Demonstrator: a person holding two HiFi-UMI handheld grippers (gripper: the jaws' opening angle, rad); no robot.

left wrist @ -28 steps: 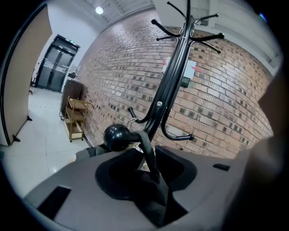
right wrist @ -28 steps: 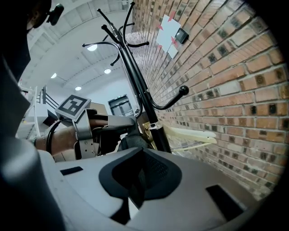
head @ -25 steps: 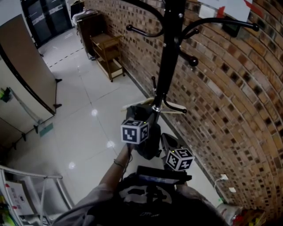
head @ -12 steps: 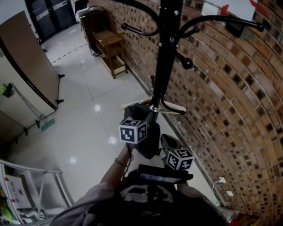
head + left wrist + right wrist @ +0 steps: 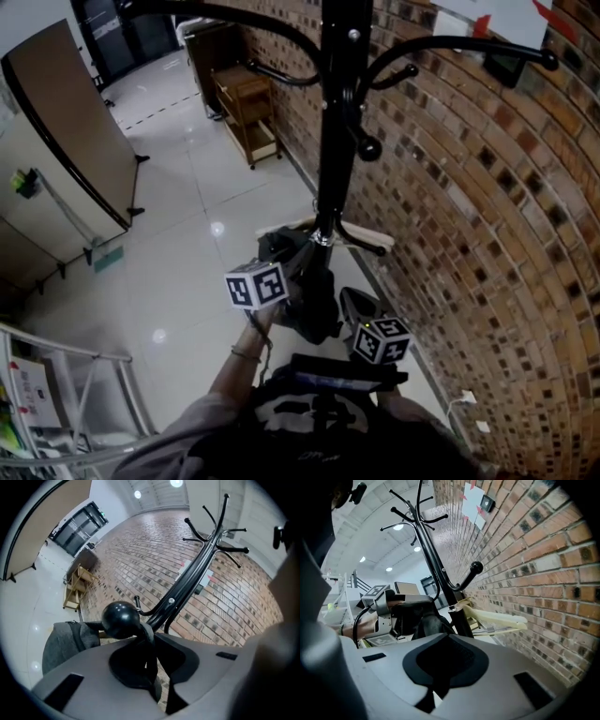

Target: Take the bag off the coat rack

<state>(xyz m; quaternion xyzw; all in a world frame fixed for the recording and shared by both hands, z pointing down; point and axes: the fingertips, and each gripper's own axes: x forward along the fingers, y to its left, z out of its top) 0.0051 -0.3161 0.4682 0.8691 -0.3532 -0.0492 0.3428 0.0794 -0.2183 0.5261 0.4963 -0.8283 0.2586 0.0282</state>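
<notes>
Open room is on the left only: the glossy white tile floor (image 5: pixel 178 234) is free there, while the red-brown brick wall (image 5: pixel 469 244) sits close behind the black metal coat rack (image 5: pixel 333 122). Dark grey fabric bag (image 5: pixel 314 305) hangs low against the rack pole, just beside a cream wooden hanger (image 5: pixel 367 240). Left gripper (image 5: pixel 152 639) is raised to the bag, clenched on its dark strap (image 5: pixel 146 632), which touches the black ball-tipped hook (image 5: pixel 121 619). Right gripper (image 5: pixel 443 641) is held lower, nearer the wall, jaws pressed together on nothing. Can't tell if the strap is clear of the ball; rack base hidden behind the bag
</notes>
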